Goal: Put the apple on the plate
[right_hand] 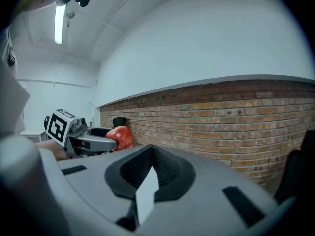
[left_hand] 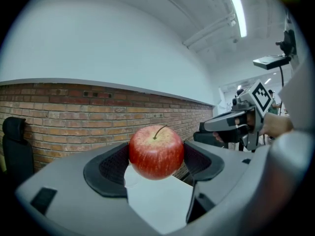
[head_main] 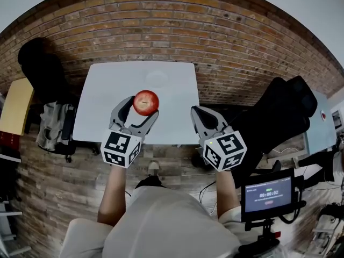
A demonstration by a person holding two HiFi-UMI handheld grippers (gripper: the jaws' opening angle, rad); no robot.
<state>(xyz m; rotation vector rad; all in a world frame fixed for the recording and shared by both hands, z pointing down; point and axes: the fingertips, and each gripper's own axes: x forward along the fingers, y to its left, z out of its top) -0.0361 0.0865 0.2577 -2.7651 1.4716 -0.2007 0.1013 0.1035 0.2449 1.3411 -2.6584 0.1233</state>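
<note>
A red apple [head_main: 146,102] [left_hand: 156,152] with a short stem sits between the black pads of my left gripper [head_main: 144,106] [left_hand: 156,157], which is shut on it and holds it above the near half of the white table [head_main: 107,112]. A pale, faintly outlined round plate [head_main: 157,78] lies farther back on the table, beyond the apple. My right gripper [head_main: 198,113] [right_hand: 150,170] hovers at the table's near right edge with its jaws together and nothing held. The right gripper view shows the apple [right_hand: 121,136] off to its left.
A brick wall [head_main: 215,31] runs behind the table. A black chair [head_main: 40,66] and a hanging bag [head_main: 54,123] stand at the left, beside a yellow tabletop [head_main: 16,105]. Another black chair [head_main: 279,114] stands at the right, with a timer screen [head_main: 267,193] nearer me.
</note>
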